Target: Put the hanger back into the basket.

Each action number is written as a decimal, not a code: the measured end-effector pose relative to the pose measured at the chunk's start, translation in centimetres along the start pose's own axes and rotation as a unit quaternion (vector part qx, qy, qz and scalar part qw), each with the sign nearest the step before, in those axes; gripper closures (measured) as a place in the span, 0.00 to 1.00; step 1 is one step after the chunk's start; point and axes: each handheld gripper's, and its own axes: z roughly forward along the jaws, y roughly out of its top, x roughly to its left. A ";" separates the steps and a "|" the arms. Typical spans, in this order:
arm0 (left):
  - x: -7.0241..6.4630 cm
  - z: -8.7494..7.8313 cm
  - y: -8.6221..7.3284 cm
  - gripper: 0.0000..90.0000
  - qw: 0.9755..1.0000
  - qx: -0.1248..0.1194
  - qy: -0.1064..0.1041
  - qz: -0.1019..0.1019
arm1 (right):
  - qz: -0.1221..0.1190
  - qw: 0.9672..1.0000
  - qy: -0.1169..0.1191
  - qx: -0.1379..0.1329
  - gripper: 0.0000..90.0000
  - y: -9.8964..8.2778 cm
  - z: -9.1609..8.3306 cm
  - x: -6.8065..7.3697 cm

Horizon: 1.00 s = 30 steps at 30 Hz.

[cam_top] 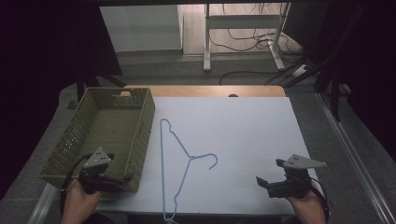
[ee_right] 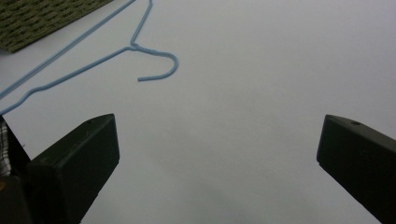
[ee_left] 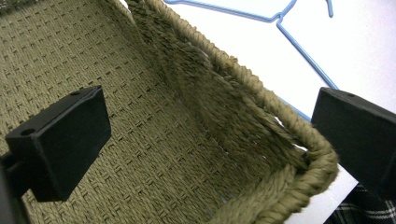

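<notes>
The left tool (cam_top: pixel 127 178) straddles the basket's (cam_top: pixel 145 122) near corner, jaws wide, probably to steady it, while the right tool (cam_top: pixel 268 173) waits wide beyond the hanger (cam_top: pixel 163 158).

Bottom tip of the blue hanger (cam_top: pixel 164 186) past the table's near edge, basket (cam_top: pixel 140 135) far end cropped.

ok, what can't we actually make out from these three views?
- Hanger: its near end runs past the table edge at the bottom of the high view.
- Basket: near right corner hidden by the left gripper in the high view.
- Right gripper: jaws empty above the white table.
</notes>
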 end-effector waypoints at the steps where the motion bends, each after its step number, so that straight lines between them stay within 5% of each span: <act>1: 0.0 0.0 0.0 0.00 1.000 0.000 0.000 0.000 | -0.001 1.000 -0.001 0.001 0.00 0.0 0.0 0.0; 20: 0.5 -0.1 -0.1 0.00 0.999 -0.023 -0.012 -0.032 | -0.003 1.000 -0.013 0.023 0.00 -0.1 0.6 0.2; 30: 0.0 -0.3 0.5 0.00 0.999 -0.037 -0.008 -0.031 | 0.004 0.999 -0.017 0.032 0.00 0.2 0.8 0.5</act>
